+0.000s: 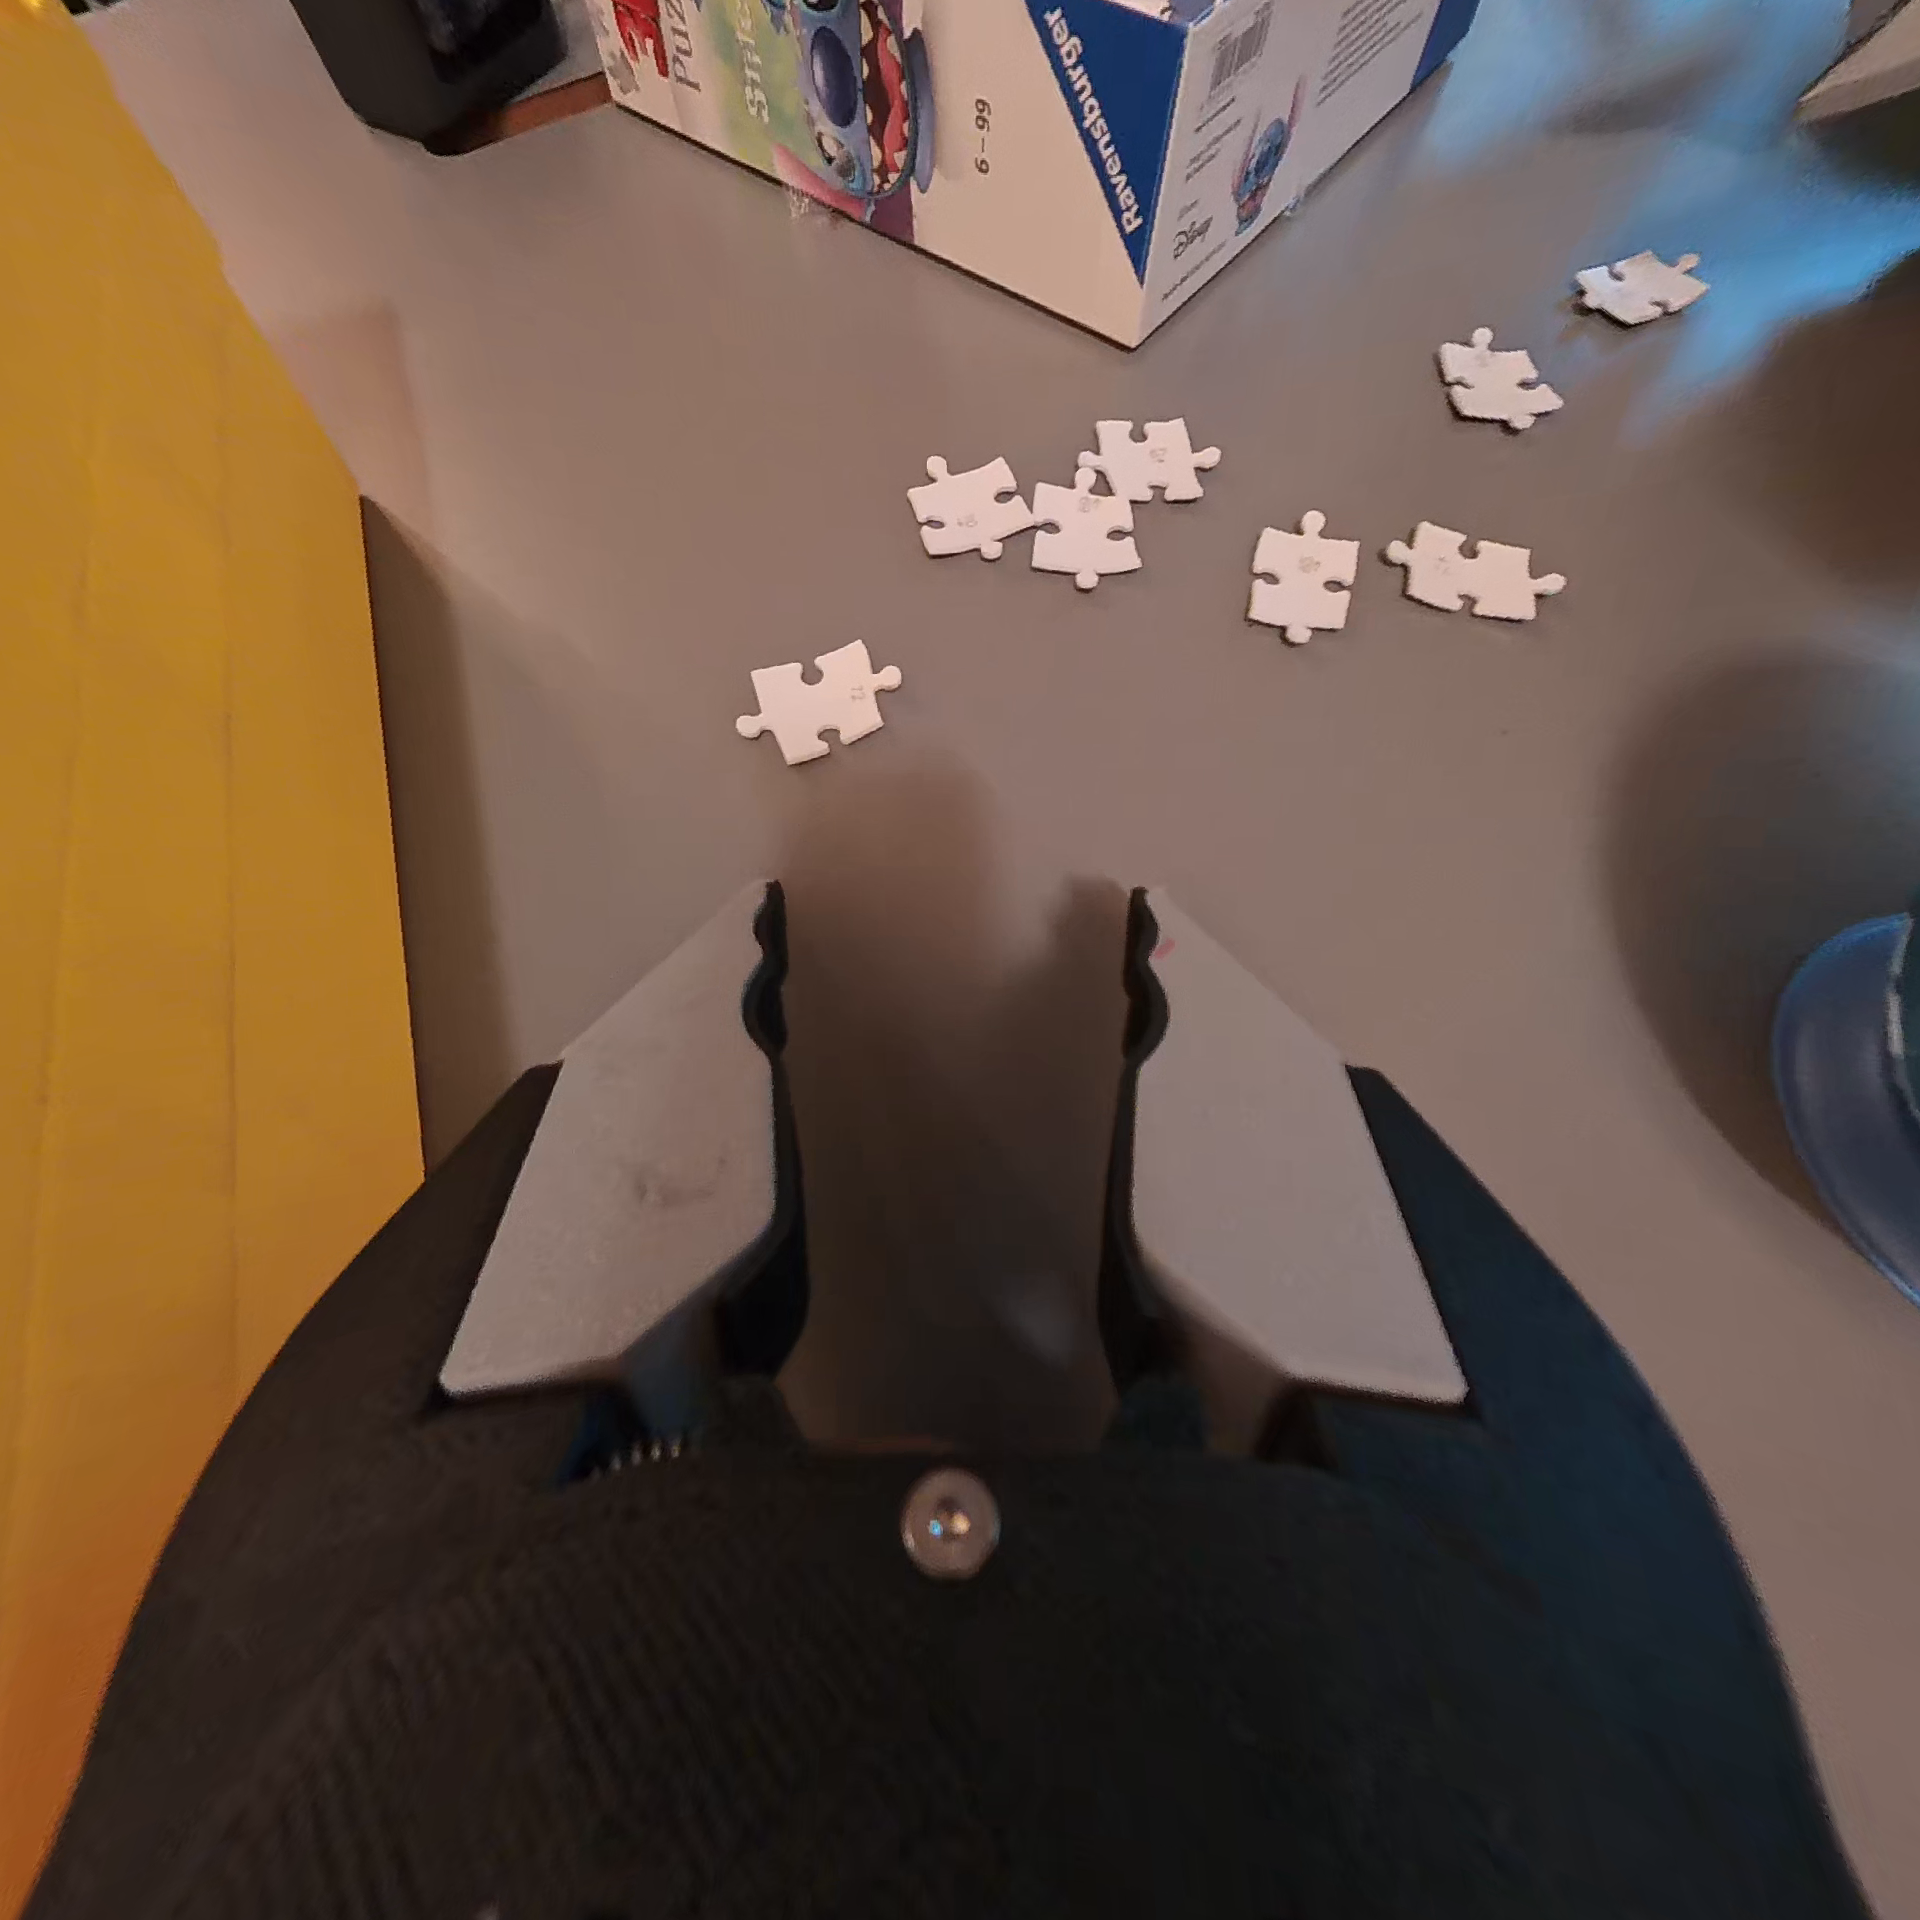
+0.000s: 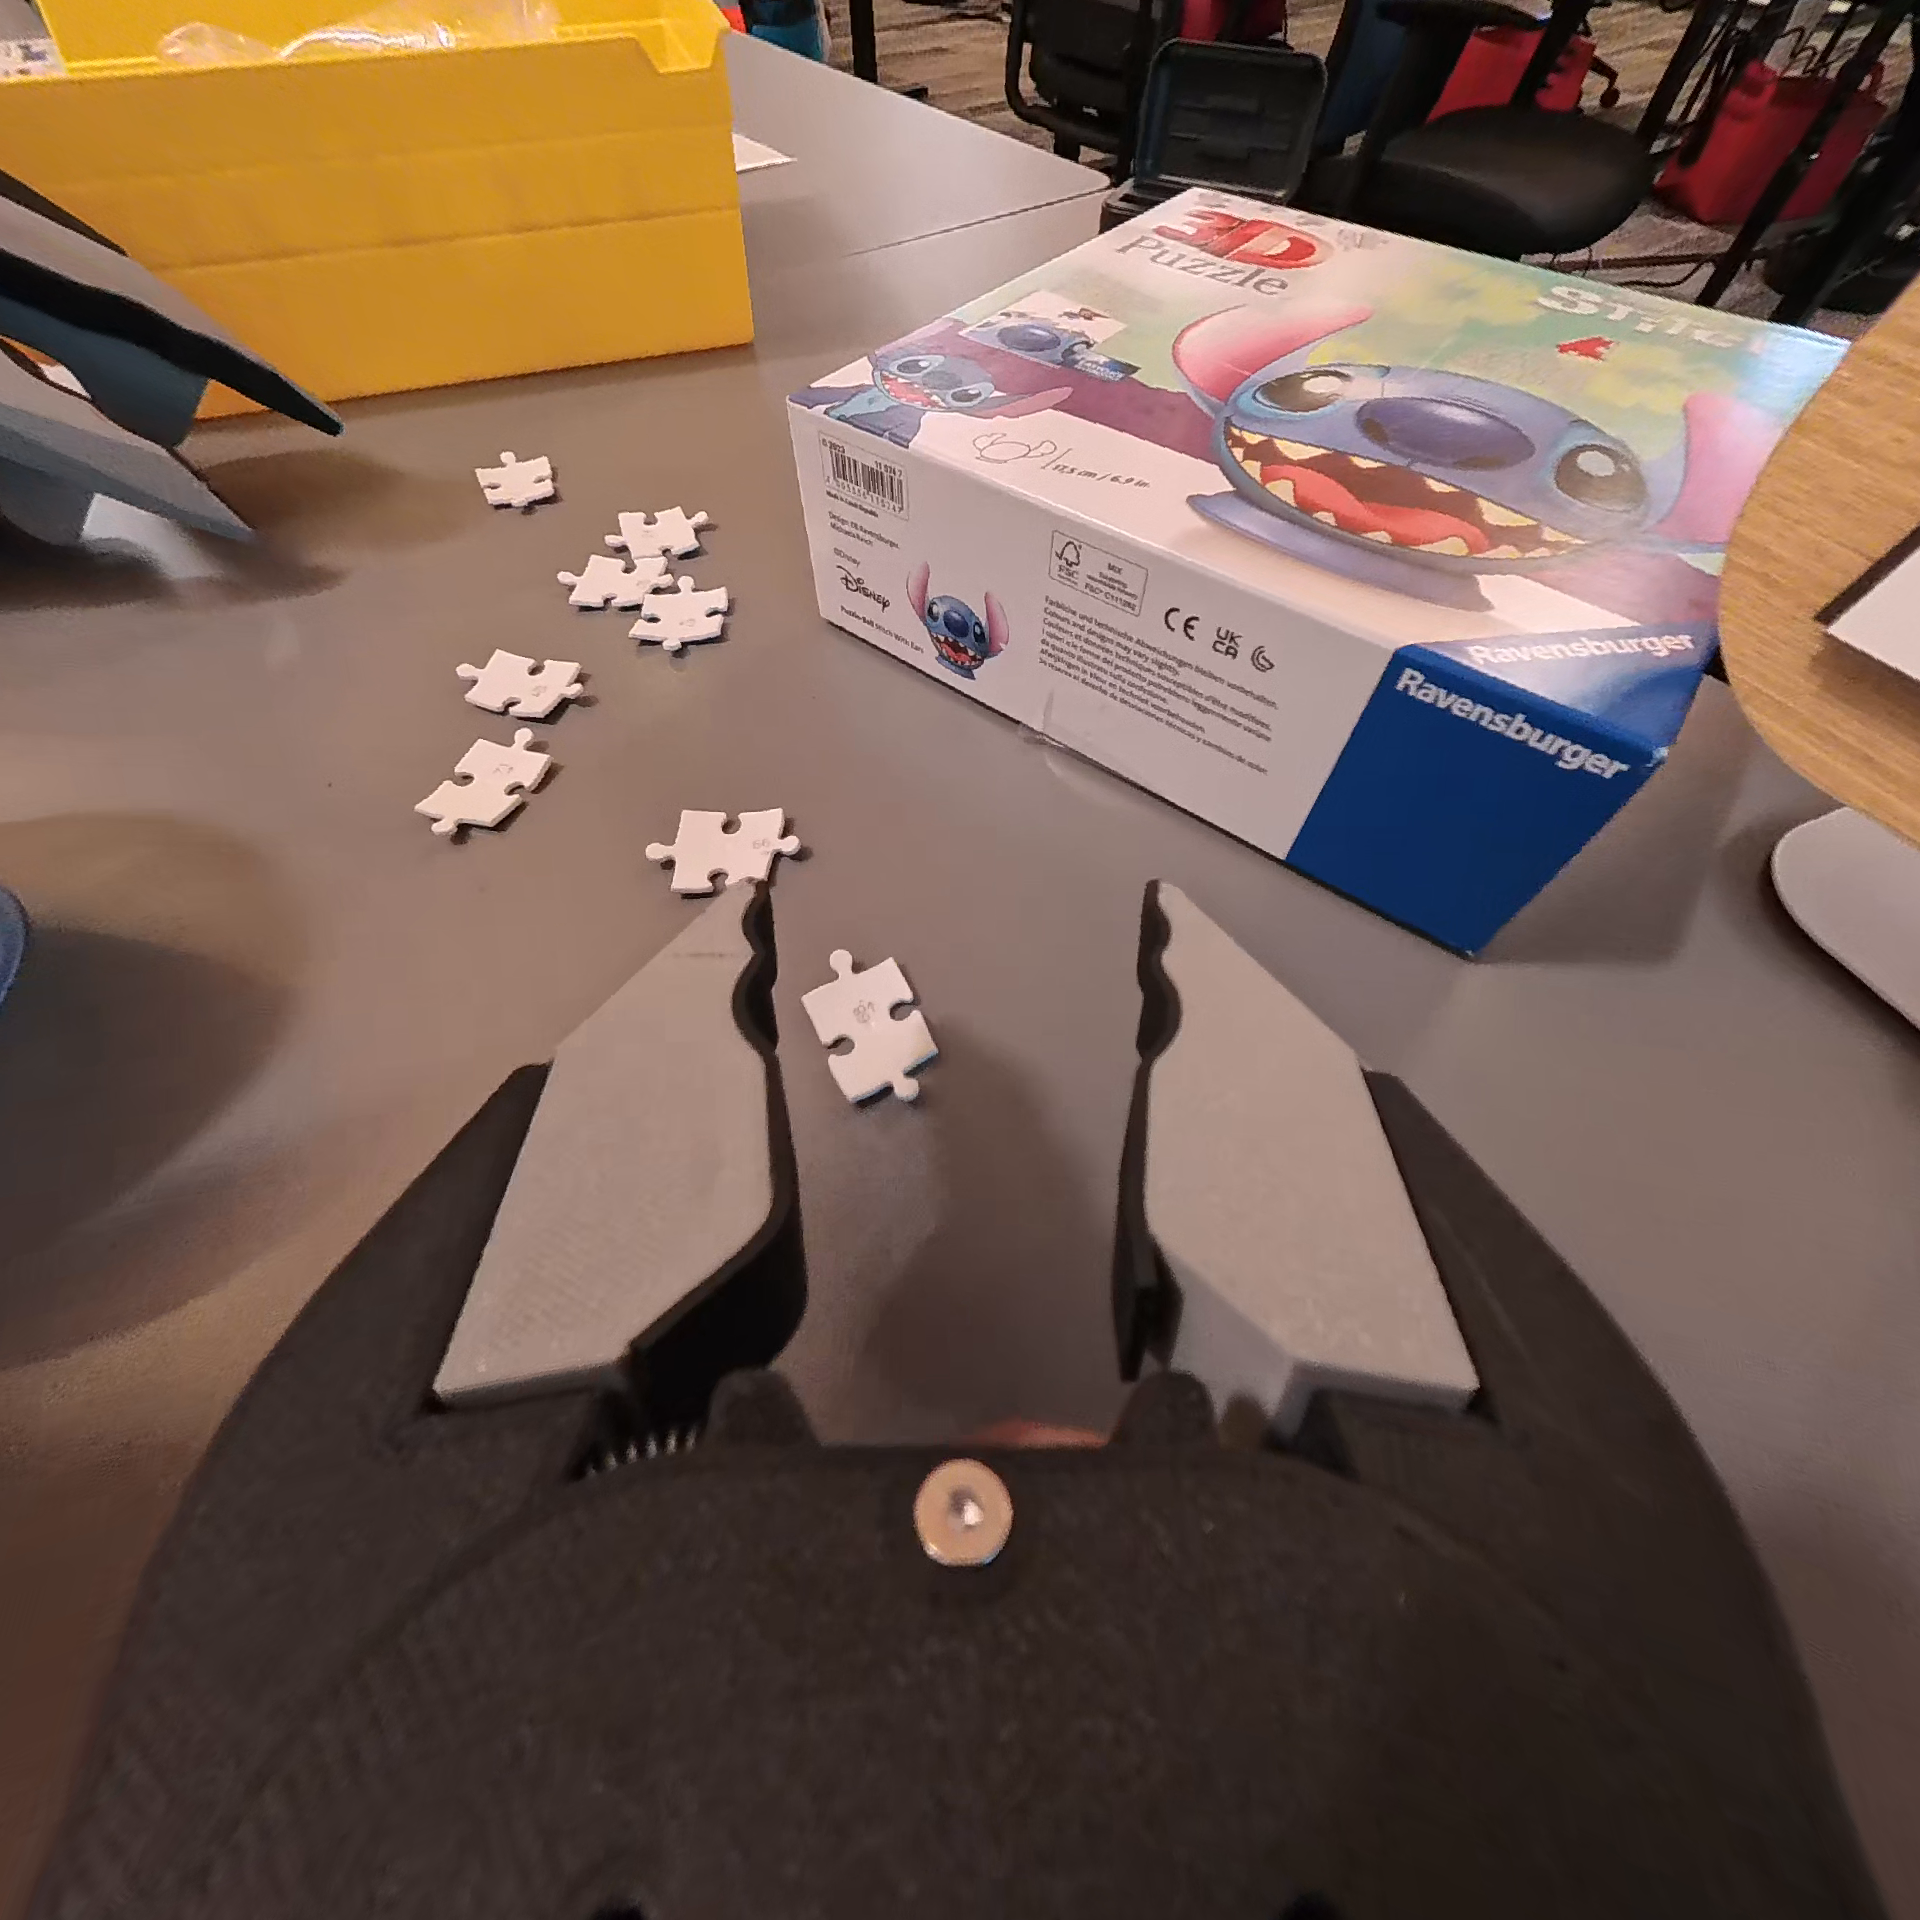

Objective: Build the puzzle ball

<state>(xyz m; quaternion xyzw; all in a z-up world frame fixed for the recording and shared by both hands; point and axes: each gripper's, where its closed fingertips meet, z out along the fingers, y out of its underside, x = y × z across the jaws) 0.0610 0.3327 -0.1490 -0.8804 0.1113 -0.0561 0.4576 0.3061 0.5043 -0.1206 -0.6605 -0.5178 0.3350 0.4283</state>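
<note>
Several white puzzle pieces lie face down on the grey table [image 1: 623, 416]. In the left wrist view the nearest piece [image 1: 819, 701] lies ahead of my left gripper [image 1: 954, 904], which is open and empty above the table. A cluster of pieces [image 1: 1070, 499] lies farther off. In the right wrist view my right gripper [image 2: 956, 904] is open and empty, with one piece [image 2: 871, 1025] lying on the table between its fingers and another piece [image 2: 724, 849] just past the left fingertip. A blurred blue rounded part [image 1: 1860, 1101] shows at the right edge.
The puzzle box [image 2: 1299, 540] lies at the back right, also in the left wrist view [image 1: 997, 135]. A yellow bin [image 2: 395, 208] stands at the back left, close to my left gripper [image 2: 135, 416]. A wooden board [image 2: 1829, 540] on a stand is at far right.
</note>
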